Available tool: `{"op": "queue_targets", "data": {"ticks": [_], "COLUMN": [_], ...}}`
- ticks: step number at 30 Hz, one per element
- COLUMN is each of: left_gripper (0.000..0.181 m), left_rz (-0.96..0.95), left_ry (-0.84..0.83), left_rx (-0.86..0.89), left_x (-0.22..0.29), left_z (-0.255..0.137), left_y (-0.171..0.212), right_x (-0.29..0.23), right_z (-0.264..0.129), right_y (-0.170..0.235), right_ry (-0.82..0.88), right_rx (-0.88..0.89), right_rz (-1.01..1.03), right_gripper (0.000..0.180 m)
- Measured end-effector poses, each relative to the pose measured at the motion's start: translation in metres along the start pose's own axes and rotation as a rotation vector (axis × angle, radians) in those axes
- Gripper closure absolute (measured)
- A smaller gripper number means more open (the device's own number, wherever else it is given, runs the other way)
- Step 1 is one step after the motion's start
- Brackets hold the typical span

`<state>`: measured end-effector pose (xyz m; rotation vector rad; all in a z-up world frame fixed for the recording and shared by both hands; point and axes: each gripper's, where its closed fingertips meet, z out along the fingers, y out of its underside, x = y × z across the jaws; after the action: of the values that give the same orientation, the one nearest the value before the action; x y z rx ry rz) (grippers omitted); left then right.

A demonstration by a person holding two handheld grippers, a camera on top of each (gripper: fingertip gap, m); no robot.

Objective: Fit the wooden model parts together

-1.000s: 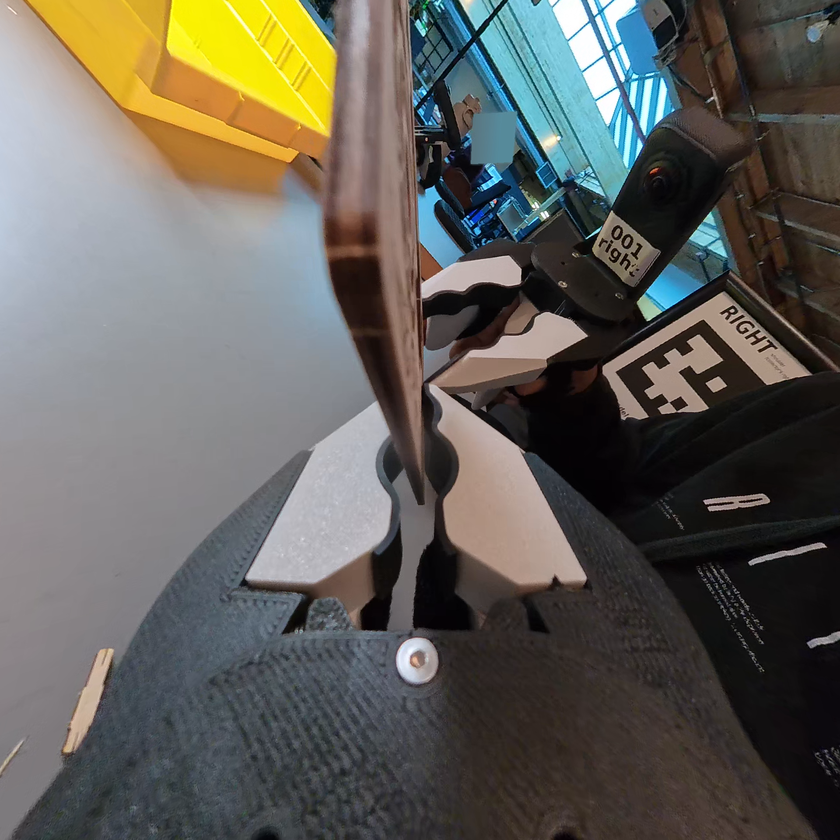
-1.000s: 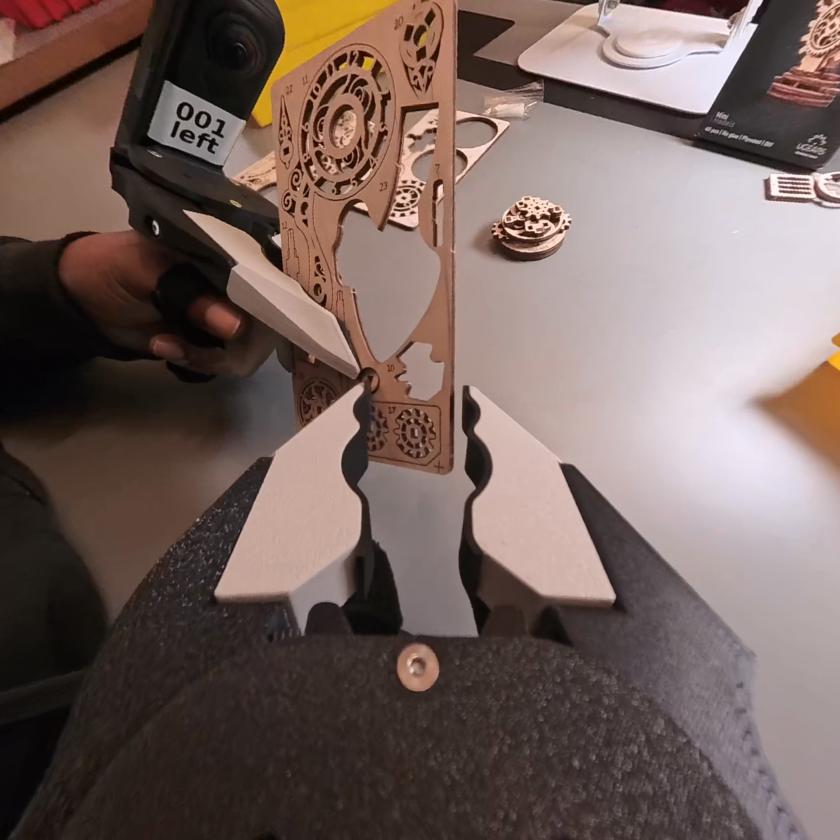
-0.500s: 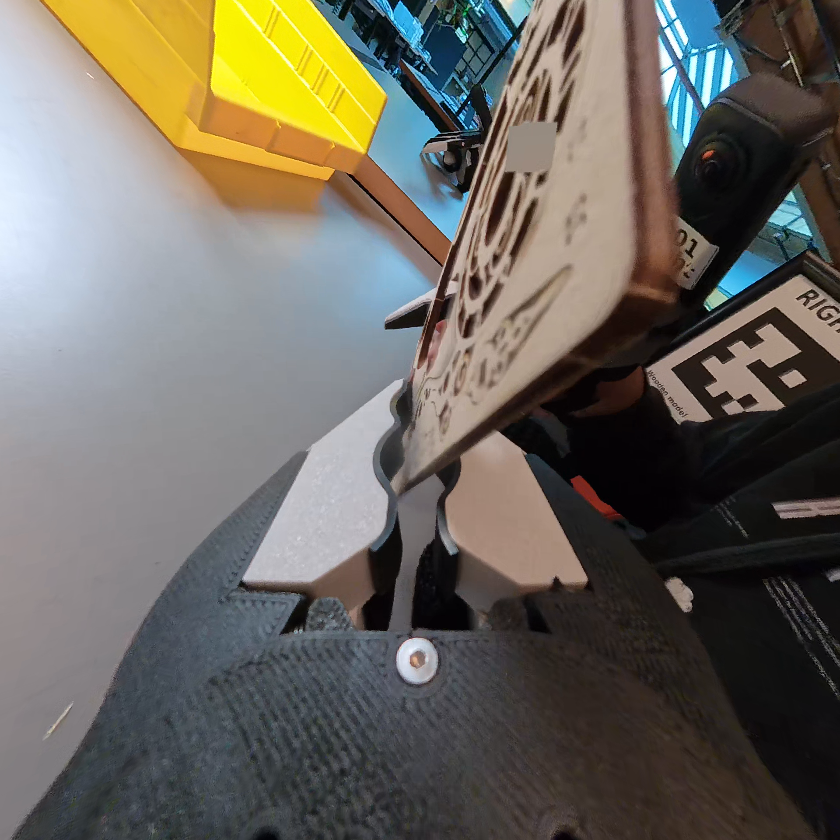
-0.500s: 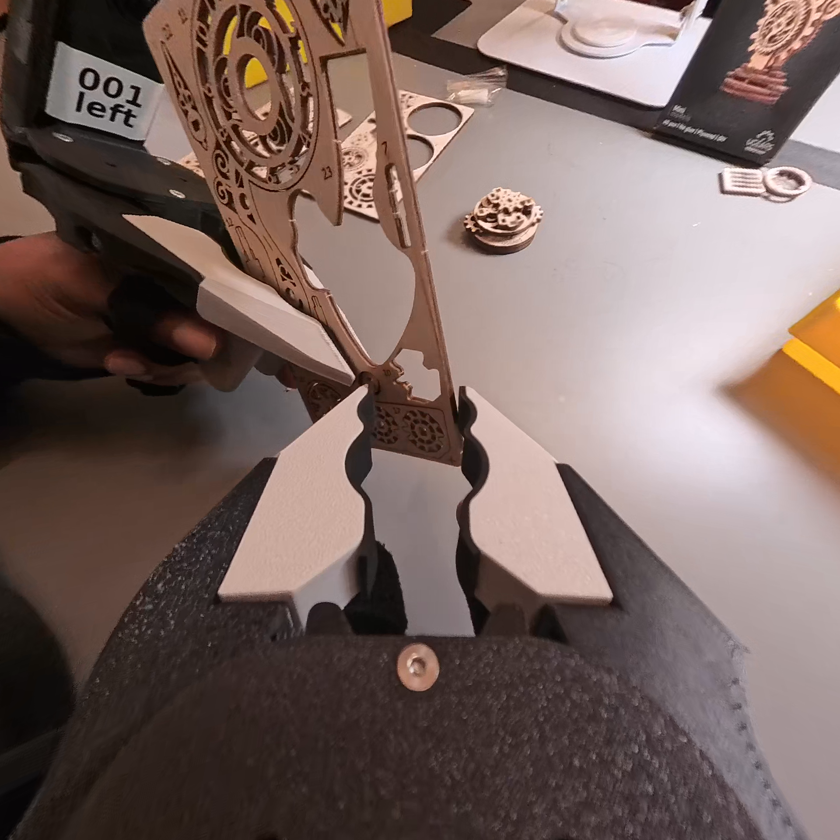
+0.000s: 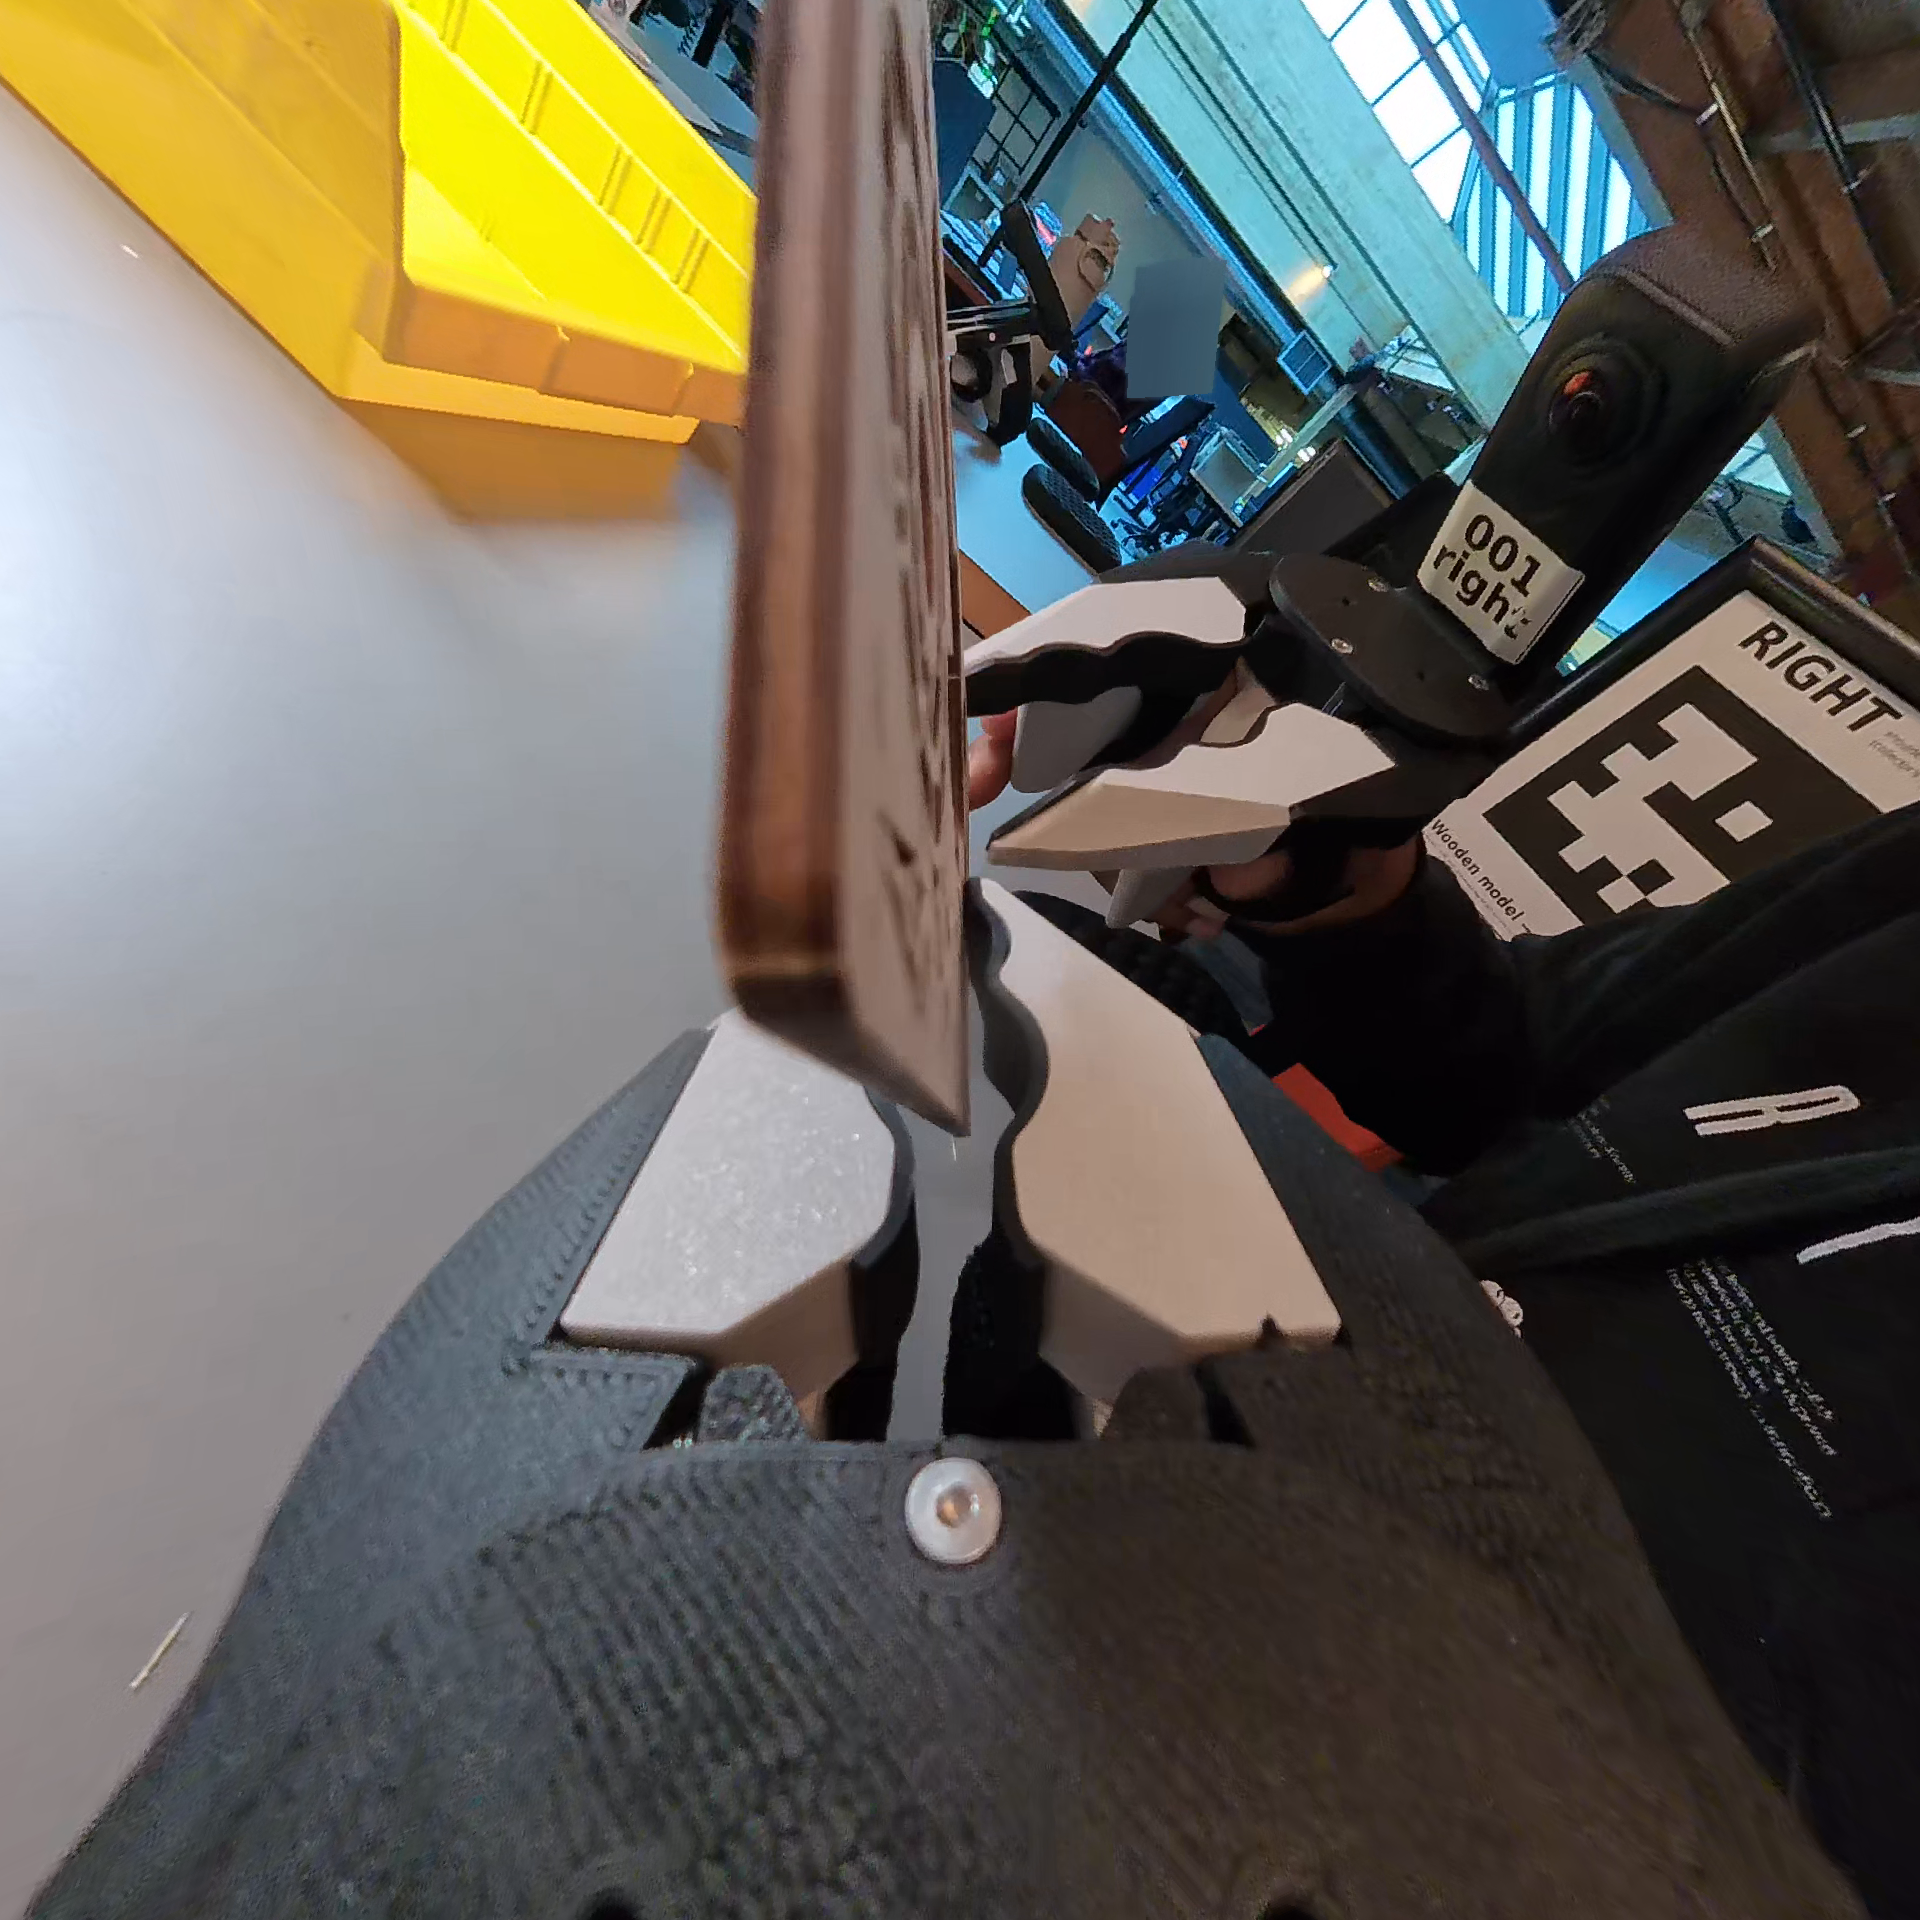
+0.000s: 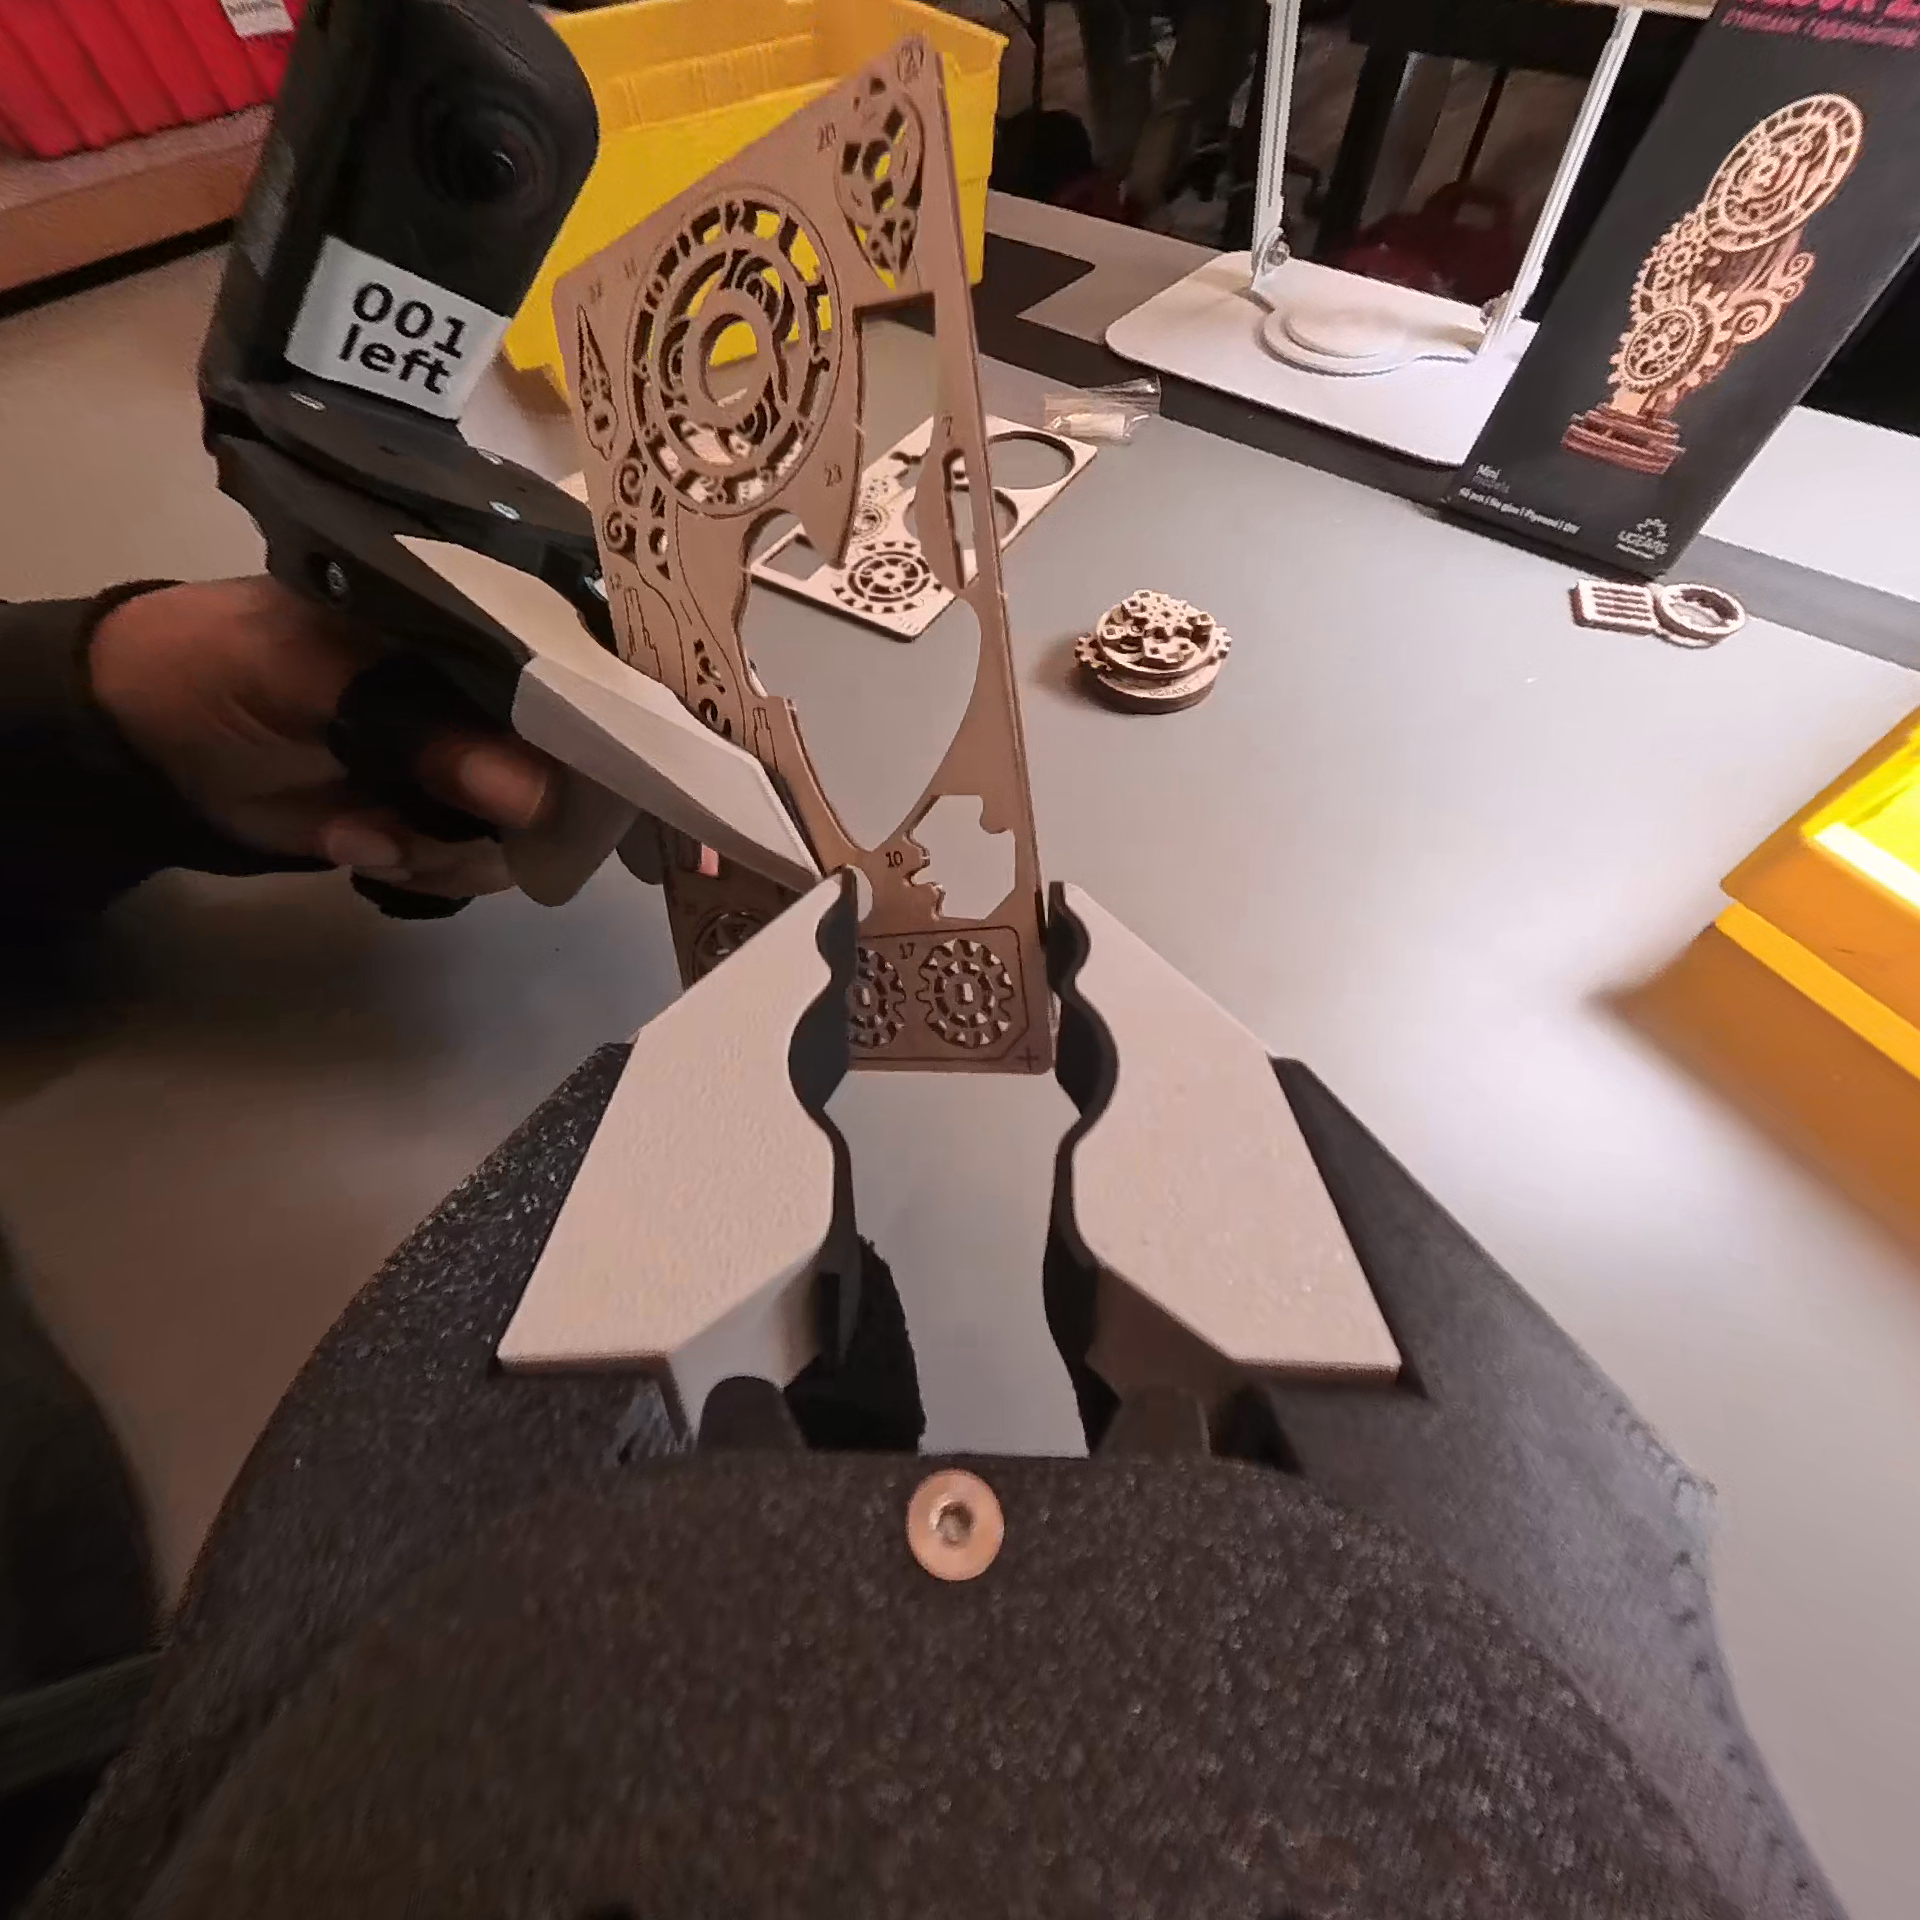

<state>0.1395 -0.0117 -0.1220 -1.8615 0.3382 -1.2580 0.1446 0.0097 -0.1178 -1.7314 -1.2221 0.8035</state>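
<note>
The right gripper sits nearest in its own view, its pale fingers spread wide with nothing clamped; the lower edge of the wooden parts sheet stands in the gap between the tips, and whether the tips touch it I cannot tell. The sheet is a thin laser-cut plywood panel, held nearly upright and leaning slightly, with gear shapes still in it and several empty cut-outs. The left gripper comes in from the left, a hand around its handle, and pinches the sheet low on its left edge. In the left wrist view that gripper is narrowed onto the sheet, seen almost edge-on.

The grey table carries everything else. Toward its middle rests a small assembled gear stack, apart from the sheet. Behind the sheet lies a second parts sheet, flat, with round holes. Near the right edge sit two small loose wooden pieces, touching each other, and a yellow bin juts in lower down. Toward the far right corner stands the dark model box, upright, with a white stand base to its left. Another yellow bin sits at the far edge.

Beyond the table, the left wrist view shows an open workshop with tall windows.
</note>
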Motion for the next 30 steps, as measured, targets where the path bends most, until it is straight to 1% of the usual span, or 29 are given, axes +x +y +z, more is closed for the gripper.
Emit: {"op": "queue_targets", "data": {"ticks": [9,16,21,25,30], "left_gripper": [0.179,0.179,0.180,0.179,0.179], "left_rz": [-0.022,-0.024,-0.106,-0.190,-0.259], "left_ry": [-0.013,-0.086,-0.142,-0.136,-0.149], "left_rx": [0.008,0.013,-0.099,-0.135,-0.236], "left_x": [-0.003,-0.017,-0.037,-0.035,-0.023], "left_z": [-0.007,-0.034,-0.074,-0.119,-0.177], "left_y": [0.001,0.001,0.016,0.024,0.060], "right_x": [-0.005,-0.008,-0.011,-0.022,-0.040], "right_z": [-0.001,0.002,-0.005,-0.018,-0.031], "right_y": [-0.006,-0.013,-0.013,-0.016,-0.014], "right_ry": [-0.037,-0.071,-0.092,-0.104,-0.142], "right_rx": [0.014,0.046,0.062,0.074,0.090], "right_rz": [-0.001,0.023,0.061,0.048,0.035], "right_gripper": [0.145,0.145,0.145,0.144,0.145]}}
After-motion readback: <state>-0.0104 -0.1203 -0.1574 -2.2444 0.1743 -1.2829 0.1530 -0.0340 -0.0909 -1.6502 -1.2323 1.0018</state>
